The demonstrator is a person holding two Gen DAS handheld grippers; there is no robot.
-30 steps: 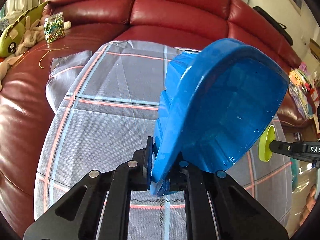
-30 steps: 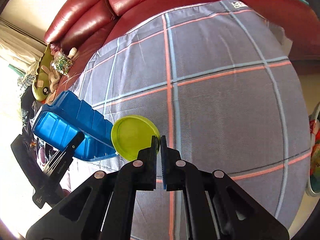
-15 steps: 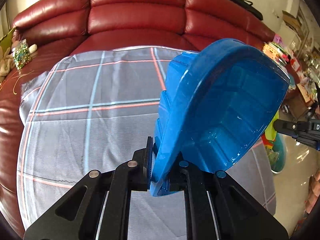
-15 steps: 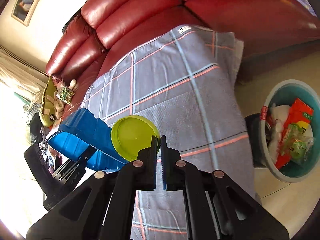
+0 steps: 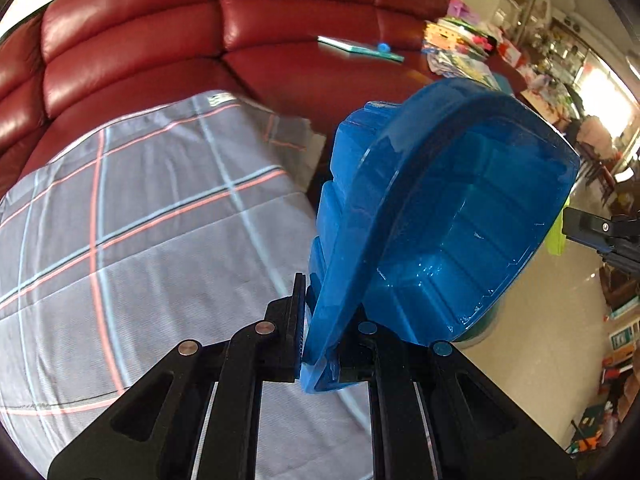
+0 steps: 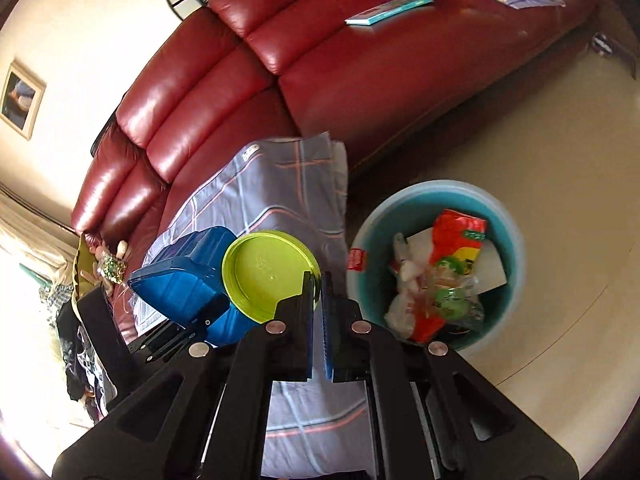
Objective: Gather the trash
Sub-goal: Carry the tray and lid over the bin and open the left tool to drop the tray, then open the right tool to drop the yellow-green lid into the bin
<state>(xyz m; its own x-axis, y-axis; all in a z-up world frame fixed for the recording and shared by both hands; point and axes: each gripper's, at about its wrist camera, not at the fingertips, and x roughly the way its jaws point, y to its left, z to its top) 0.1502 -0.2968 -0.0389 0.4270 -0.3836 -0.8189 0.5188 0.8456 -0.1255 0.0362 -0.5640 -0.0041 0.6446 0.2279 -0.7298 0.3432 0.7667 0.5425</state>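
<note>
The left gripper (image 5: pixel 320 344) pinches the light, bendy blue tray (image 5: pixel 440 216) by its rim. The right gripper (image 6: pixel 318 320) pinches the thin green lid (image 6: pixel 268 276) by its edge.

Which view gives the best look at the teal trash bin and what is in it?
The right wrist view: the teal trash bin shows from above, open, with wrappers inside. In the left wrist view the blue tray hides it, leaving only a sliver below.

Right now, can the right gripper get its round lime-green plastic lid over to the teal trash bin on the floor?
Probably yes. The right gripper is shut on the round lime-green plastic lid, and the open-topped teal trash bin sits just right of it; nothing stands between them.
</note>
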